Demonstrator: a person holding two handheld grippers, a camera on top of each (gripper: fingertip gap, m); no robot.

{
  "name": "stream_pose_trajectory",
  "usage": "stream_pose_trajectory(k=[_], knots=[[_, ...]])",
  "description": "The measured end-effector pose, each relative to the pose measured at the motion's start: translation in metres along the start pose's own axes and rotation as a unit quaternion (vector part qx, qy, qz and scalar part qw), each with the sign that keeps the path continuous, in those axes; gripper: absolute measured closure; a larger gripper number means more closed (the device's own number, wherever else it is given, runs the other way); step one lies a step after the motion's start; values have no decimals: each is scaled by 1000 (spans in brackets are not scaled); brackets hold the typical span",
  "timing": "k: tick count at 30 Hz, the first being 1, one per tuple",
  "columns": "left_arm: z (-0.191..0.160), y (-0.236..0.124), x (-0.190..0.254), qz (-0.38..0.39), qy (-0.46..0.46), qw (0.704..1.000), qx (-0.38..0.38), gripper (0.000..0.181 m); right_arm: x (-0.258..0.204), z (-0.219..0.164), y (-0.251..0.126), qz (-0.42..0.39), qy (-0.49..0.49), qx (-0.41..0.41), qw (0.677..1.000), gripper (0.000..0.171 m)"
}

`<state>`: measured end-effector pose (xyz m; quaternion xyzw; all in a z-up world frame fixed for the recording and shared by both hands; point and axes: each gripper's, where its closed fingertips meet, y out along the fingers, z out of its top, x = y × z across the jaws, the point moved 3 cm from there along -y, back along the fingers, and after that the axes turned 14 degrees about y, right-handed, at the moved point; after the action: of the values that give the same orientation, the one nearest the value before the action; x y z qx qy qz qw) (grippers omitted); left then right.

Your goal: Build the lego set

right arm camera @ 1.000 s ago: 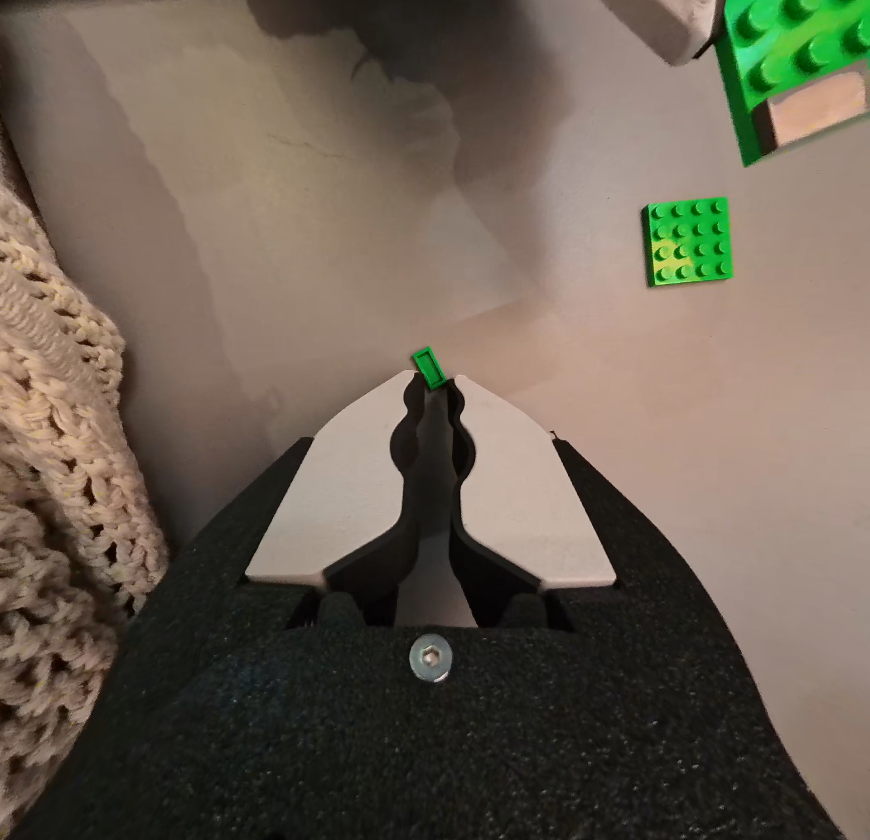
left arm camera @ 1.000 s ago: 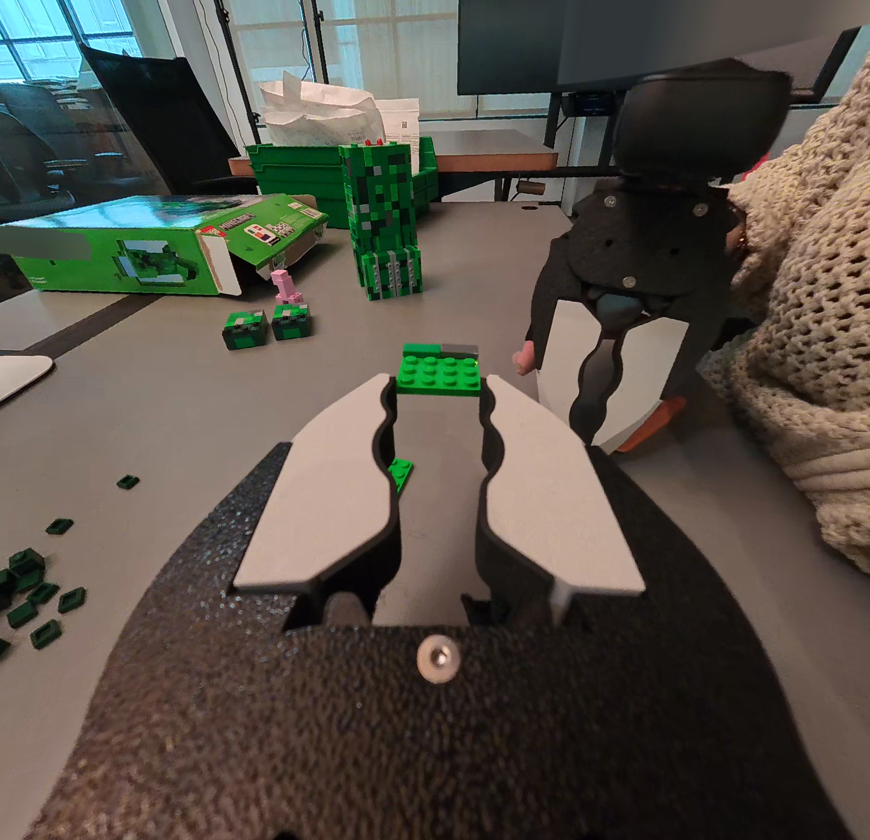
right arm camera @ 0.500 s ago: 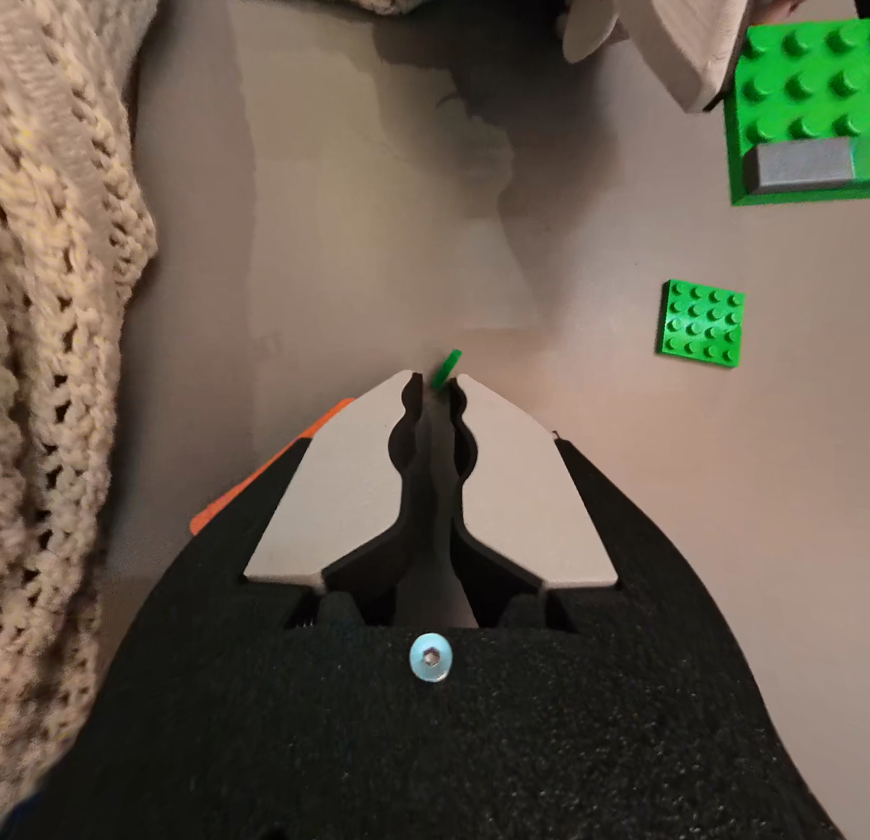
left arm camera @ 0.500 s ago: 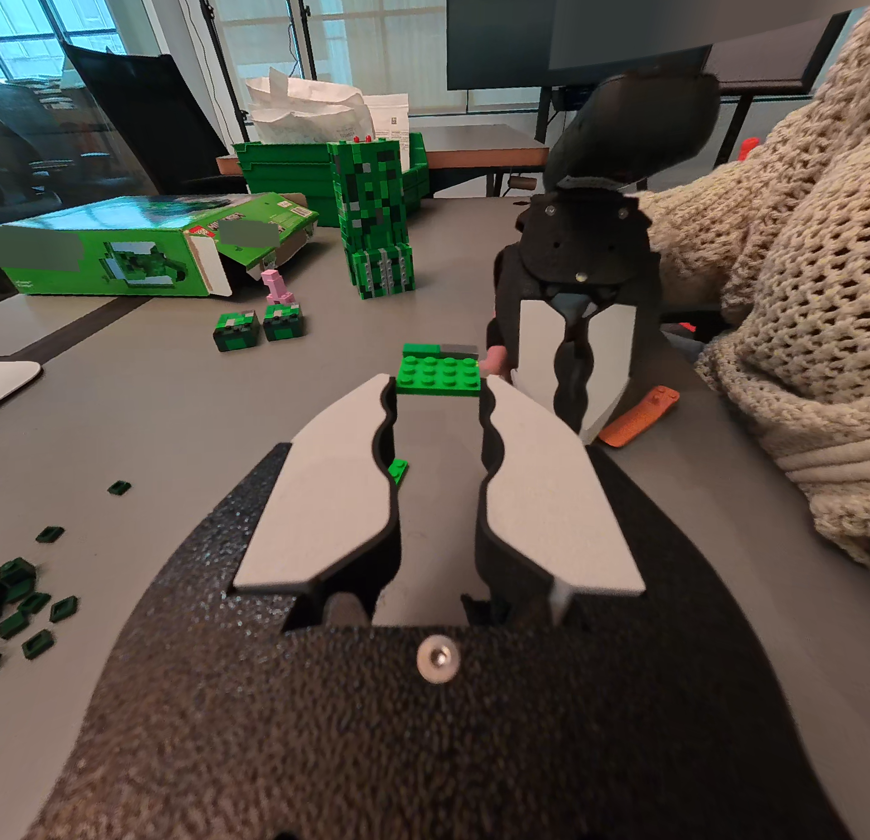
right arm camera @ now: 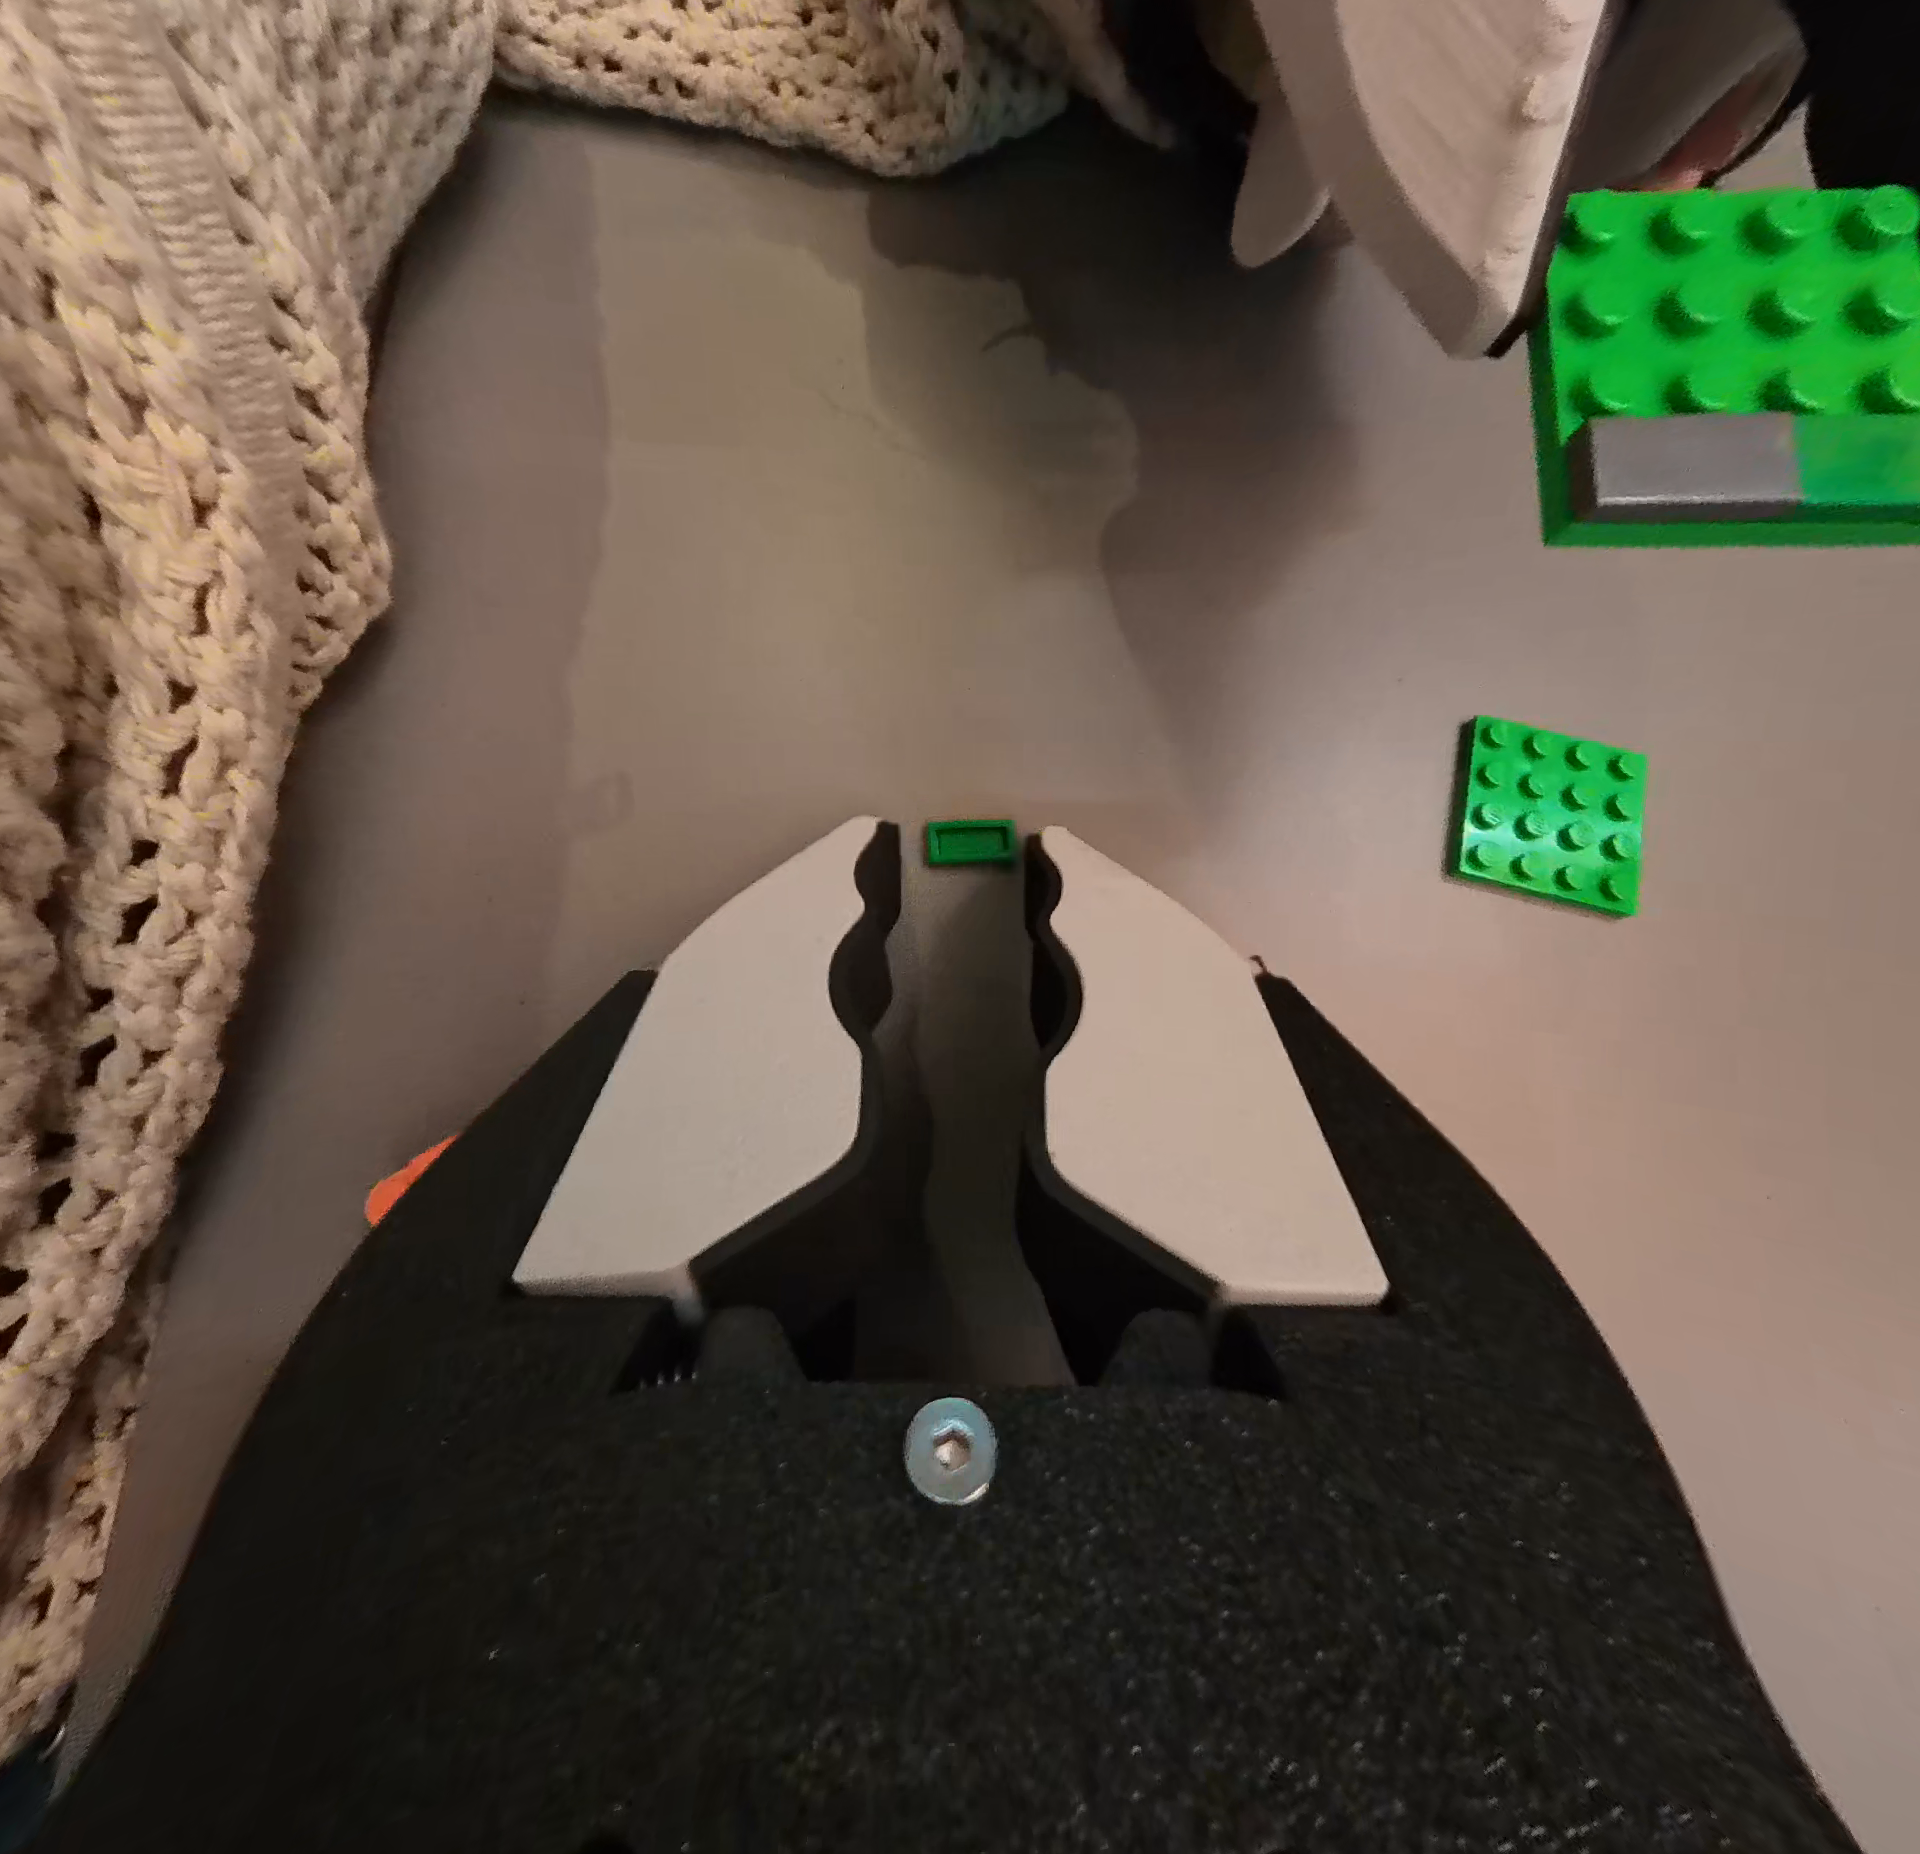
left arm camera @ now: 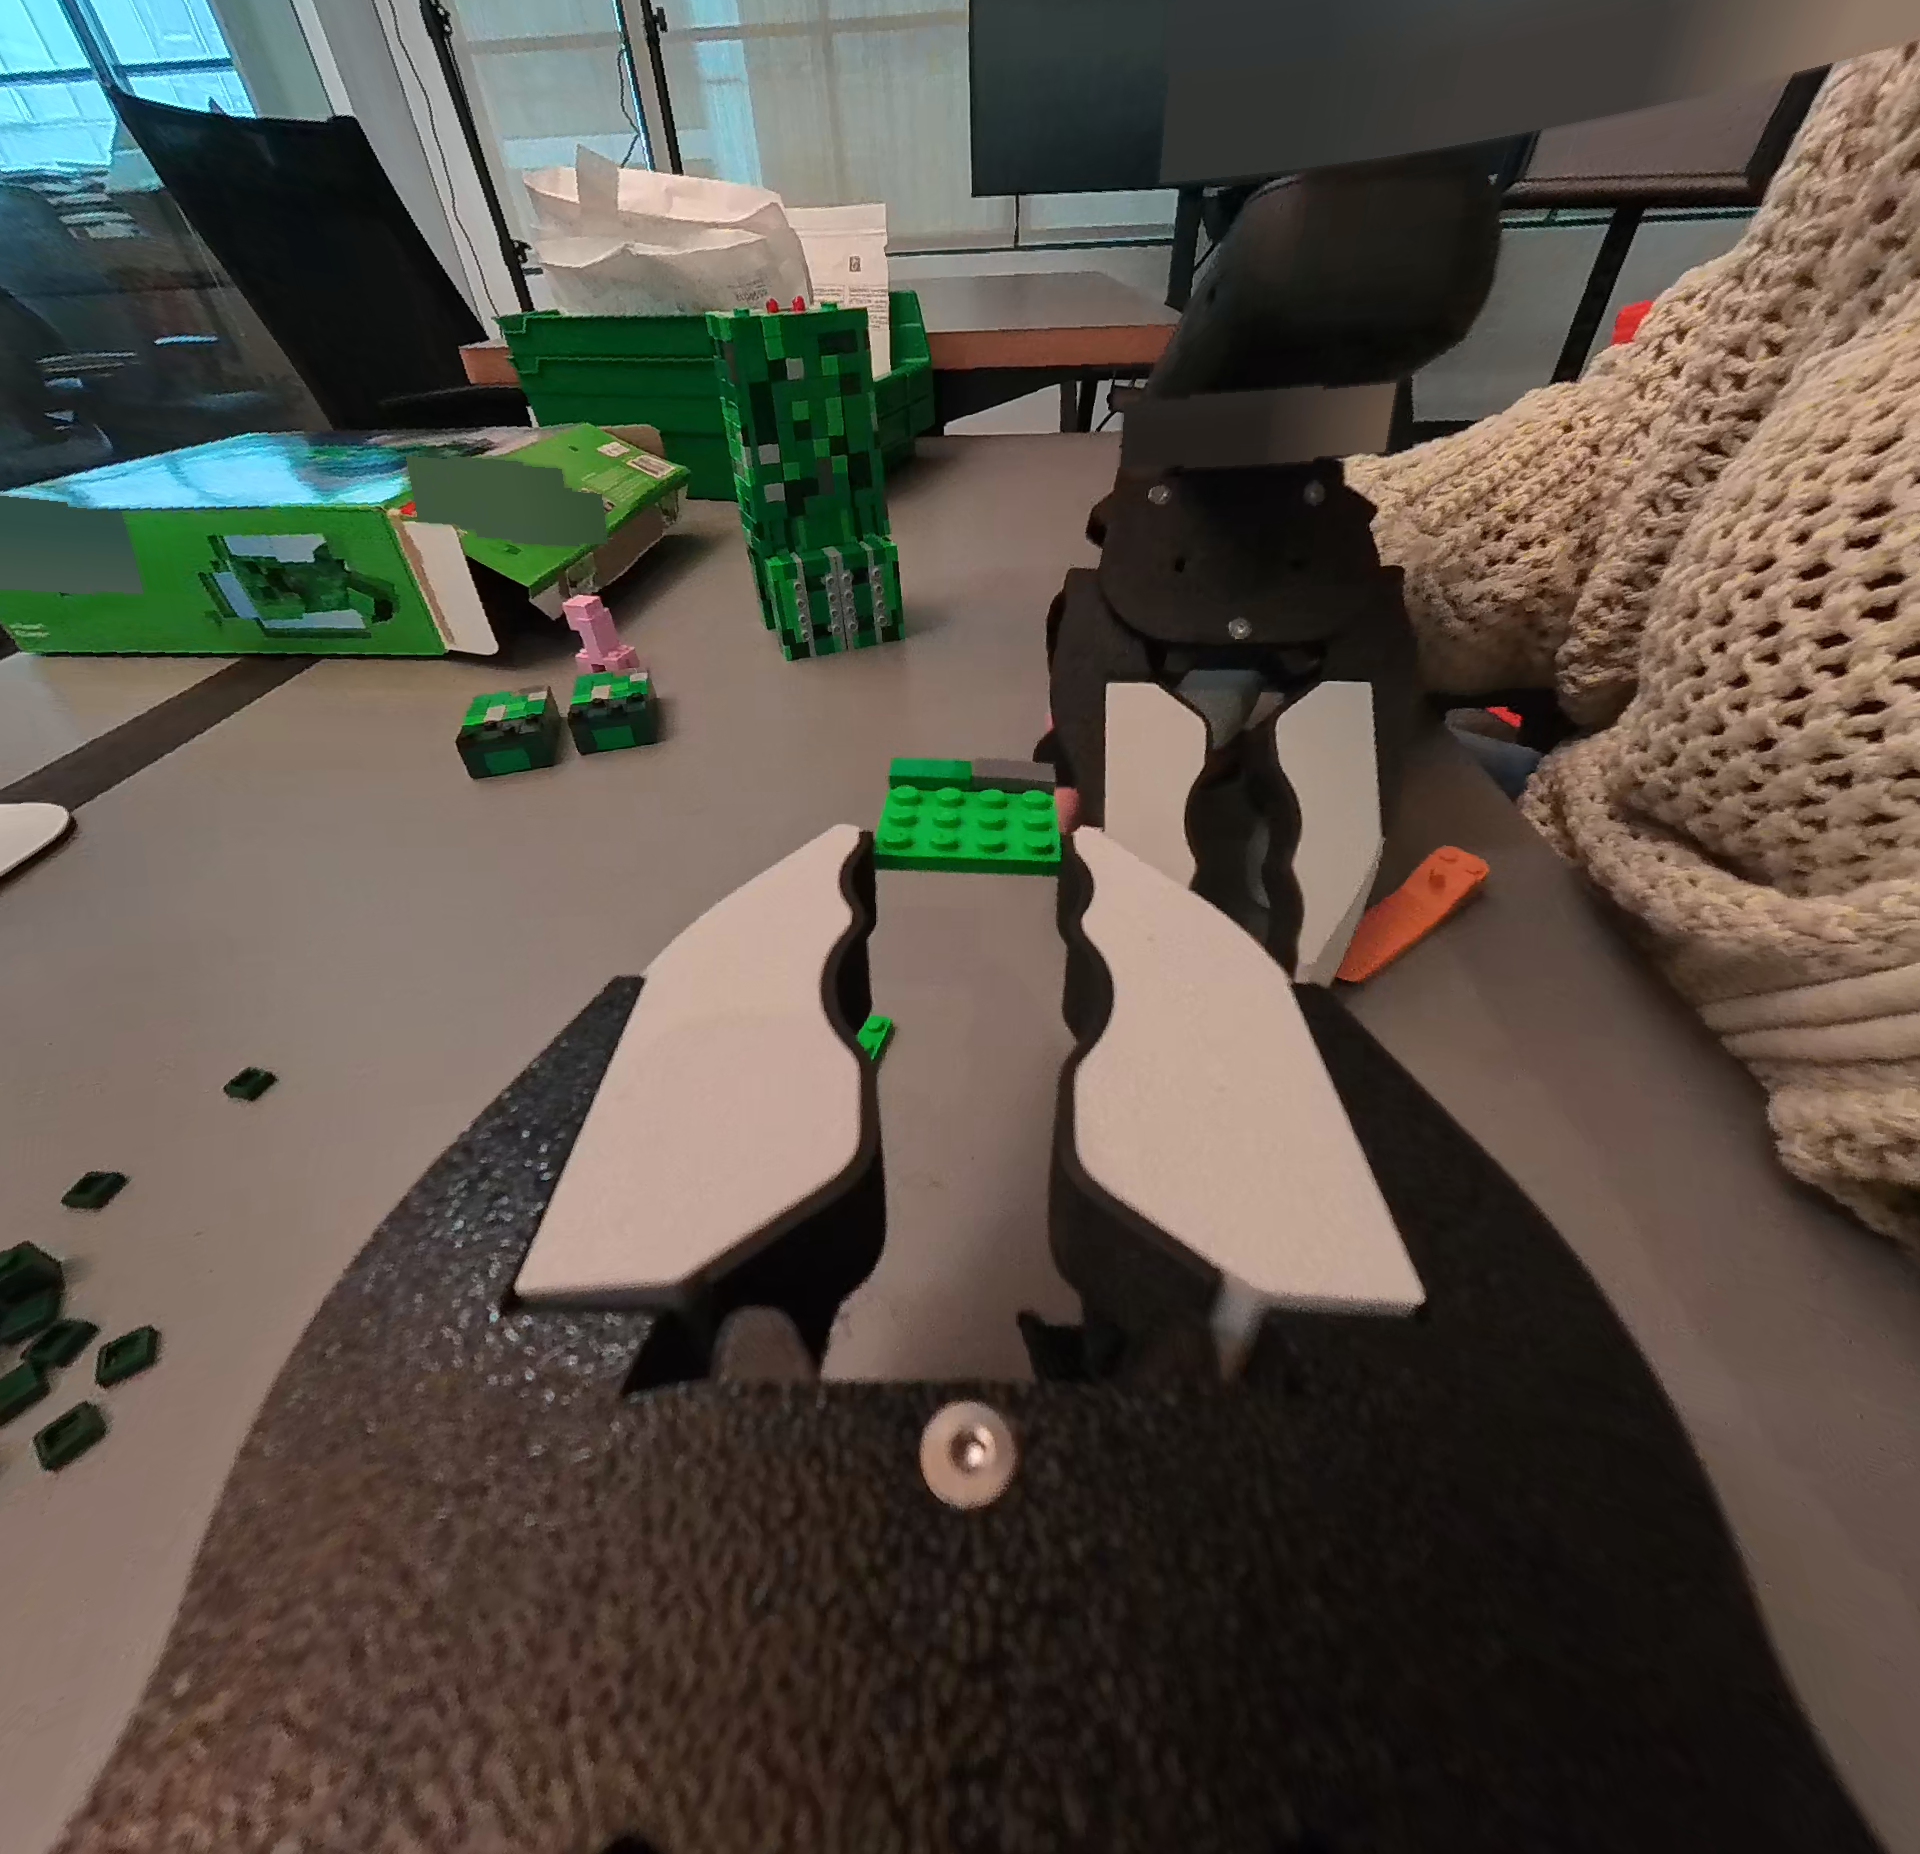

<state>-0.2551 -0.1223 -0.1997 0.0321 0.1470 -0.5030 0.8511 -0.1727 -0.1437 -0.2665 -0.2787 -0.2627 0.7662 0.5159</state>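
Since a second ago the right gripper (left arm camera: 1242, 848) has swung from the table's right edge in toward the middle, and its fingers, nearly together then, now stand parted. From the left wrist view, the left gripper (left arm camera: 966, 848) is clamped on the two sides of a bright green studded plate (left arm camera: 968, 825), held off the table (left arm camera: 312, 921) and carrying a grey tile and a green tile along its far edge; that plate is light, stiff and hard plastic, smooth on its edges, so the side pinch suits it. Around it stand a tall creeper figure (left arm camera: 805, 474), two small green blocks (left arm camera: 559, 729), a pink piece, the open green box (left arm camera: 260, 557) toward the far left corner, dark green tiles (left arm camera: 73, 1326) scattered at the near left edge, and an orange separator (left arm camera: 1413, 911) just behind the right gripper. From the right wrist view, the gripper's jaws stand narrowly apart astride a tiny green tile (right arm camera: 970, 844) lying flat on the table; whether they touch it I cannot tell. It is thin and slick, best nipped by its short ends. A loose square green plate (right arm camera: 1551, 815) lies to the right, well clear; the knitted sleeve (right arm camera: 187, 557) crowds the left.
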Motion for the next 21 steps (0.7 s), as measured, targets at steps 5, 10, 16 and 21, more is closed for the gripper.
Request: stream_pose_trajectory(k=[5, 10, 16, 21], knots=[[0, 1, 1, 0, 4, 1000, -2, 147, 3, 1, -1, 2, 3, -2, 1000, 158], [0, 3, 0, 5, 11, 1000, -11, 147, 23, 10, -13, -72, -16, 38, 997, 171], [-3, 4, -1, 20, 28, 999, -24, 147, 38, 9, -23, -53, 24, 44, 997, 162], [-2, 4, -1, 19, 23, 999, -24, 147, 12, 1, -14, 43, -30, 13, 999, 149]])
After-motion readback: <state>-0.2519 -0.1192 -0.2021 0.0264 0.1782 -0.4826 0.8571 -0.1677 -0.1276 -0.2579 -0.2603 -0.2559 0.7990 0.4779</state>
